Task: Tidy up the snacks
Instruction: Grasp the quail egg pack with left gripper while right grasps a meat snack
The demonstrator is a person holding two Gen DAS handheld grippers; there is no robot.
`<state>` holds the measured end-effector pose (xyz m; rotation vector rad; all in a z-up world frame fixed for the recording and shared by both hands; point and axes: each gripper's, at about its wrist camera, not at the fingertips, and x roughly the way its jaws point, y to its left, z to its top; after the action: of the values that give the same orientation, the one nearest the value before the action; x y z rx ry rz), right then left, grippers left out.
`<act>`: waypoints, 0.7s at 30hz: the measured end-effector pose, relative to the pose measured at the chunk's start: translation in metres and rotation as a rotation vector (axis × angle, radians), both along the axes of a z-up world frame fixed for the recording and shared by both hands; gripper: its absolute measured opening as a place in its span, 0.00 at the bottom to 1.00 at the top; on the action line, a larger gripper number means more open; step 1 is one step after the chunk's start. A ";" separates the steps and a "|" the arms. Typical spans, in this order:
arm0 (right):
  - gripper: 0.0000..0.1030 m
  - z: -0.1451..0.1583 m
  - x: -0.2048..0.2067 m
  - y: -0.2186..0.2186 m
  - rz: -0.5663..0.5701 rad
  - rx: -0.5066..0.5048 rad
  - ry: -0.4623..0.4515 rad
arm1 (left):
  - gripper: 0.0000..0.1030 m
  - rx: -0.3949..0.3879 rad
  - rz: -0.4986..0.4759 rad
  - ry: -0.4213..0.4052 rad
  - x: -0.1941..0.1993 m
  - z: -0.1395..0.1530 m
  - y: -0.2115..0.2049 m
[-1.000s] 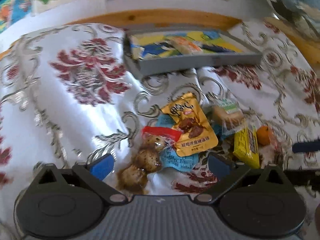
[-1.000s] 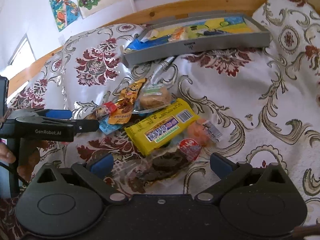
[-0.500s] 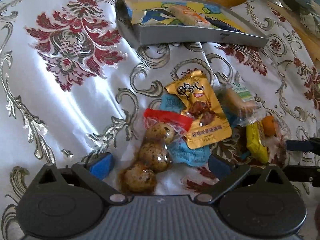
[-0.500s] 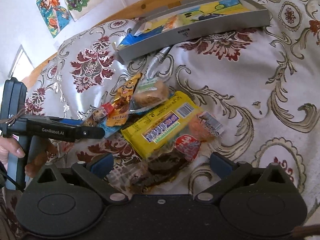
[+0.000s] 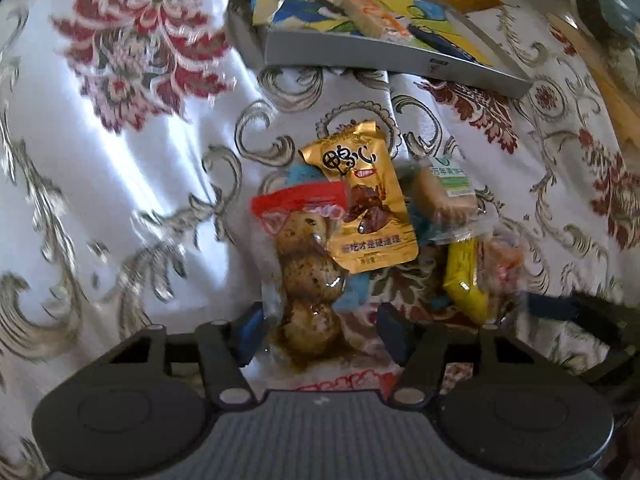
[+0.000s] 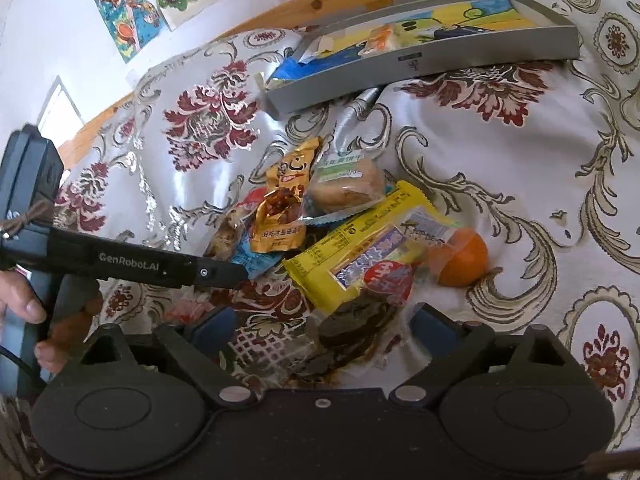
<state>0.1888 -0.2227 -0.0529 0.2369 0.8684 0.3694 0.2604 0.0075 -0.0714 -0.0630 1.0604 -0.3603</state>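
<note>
Fingers of our left gripper (image 5: 318, 330) stand apart on either side of the quail-egg pack (image 5: 308, 276), its lower end lying between the blue pads; whether they already touch the wrapper we cannot tell. Our right gripper (image 6: 320, 326) is also spread wide, with a dark snack in clear wrap (image 6: 348, 336) lying between its fingers, not pinched.

Just past the fingers lies the pile still to be sorted, on the patterned cloth (image 6: 500, 168): a yellow bar (image 6: 360, 248), a red-labelled packet (image 6: 388, 280), an orange sweet in a clear wrapper (image 6: 460, 258), a gold pouch (image 5: 360, 200), a wrapped cake (image 6: 344, 188) and a blue packet (image 6: 256, 260) under the others. We count roughly eight pieces there, overlapping one another.

Farther back sits the grey tray (image 6: 420, 68), where a few wrapped snacks lie on its bright printed bottom, among them a pale bar (image 5: 368, 18).

We judge the task to be at an early stage: a few pieces are put away, most remain, and the step in hand looks like picking up the egg pack.
</note>
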 end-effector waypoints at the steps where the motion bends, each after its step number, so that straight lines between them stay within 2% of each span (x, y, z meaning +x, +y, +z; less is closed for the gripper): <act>1: 0.88 0.000 0.000 0.001 -0.003 -0.005 0.001 | 0.60 0.001 0.008 0.006 0.001 -0.002 -0.001; 5: 0.85 -0.001 0.002 0.004 -0.018 -0.021 0.010 | 0.57 0.004 0.044 0.024 0.004 -0.008 -0.008; 11: 0.75 -0.003 0.005 0.007 -0.031 -0.065 0.009 | 0.56 0.046 0.076 0.004 0.002 -0.011 -0.019; 13: 0.65 -0.003 0.004 0.007 -0.051 -0.084 0.002 | 0.54 0.045 0.084 0.001 -0.002 -0.011 -0.021; 15: 0.61 -0.004 0.003 0.007 -0.063 -0.101 0.003 | 0.52 0.039 0.093 0.002 -0.005 -0.010 -0.022; 21: 0.57 -0.004 0.001 0.010 -0.053 -0.142 0.003 | 0.48 0.025 0.105 0.012 -0.020 -0.009 -0.028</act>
<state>0.1896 -0.2132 -0.0572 0.1292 0.8853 0.2570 0.2404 -0.0208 -0.0805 -0.0984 1.0685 -0.2517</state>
